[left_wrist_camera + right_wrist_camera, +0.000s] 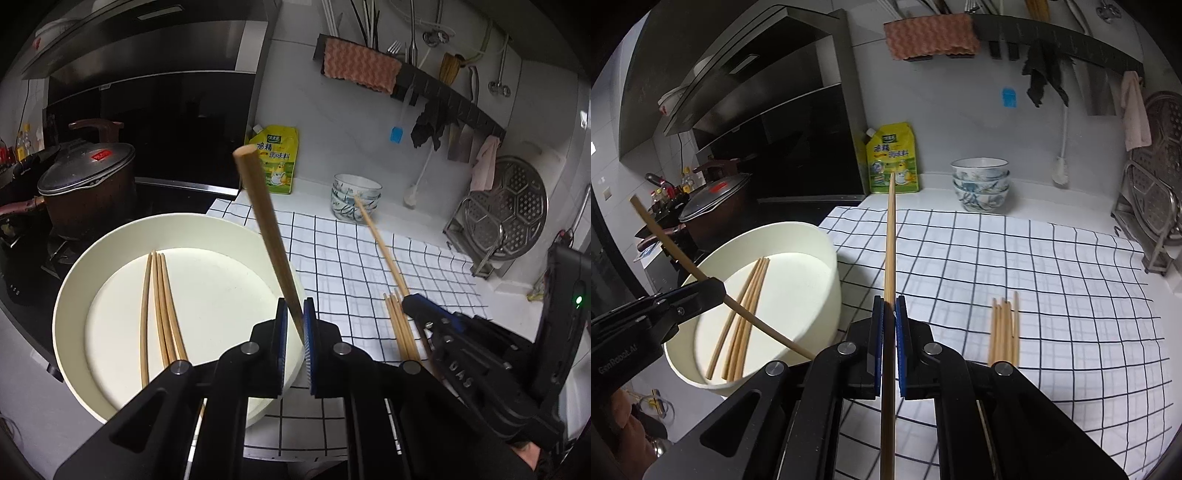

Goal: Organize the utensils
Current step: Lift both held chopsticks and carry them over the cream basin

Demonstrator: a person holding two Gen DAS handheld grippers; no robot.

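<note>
Left gripper [294, 325] clamps one chopstick [264, 229]; right gripper [889, 321] clamps another chopstick [891, 240]; white bowl [74, 288] left of both.

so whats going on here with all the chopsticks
A person holds a gripper in each hand, each shut on one chopstick. The left gripper holds its chopstick over the cream bowl, where several already lie. The right gripper holds another chopstick. A small pile waits on the checked cloth.
</note>
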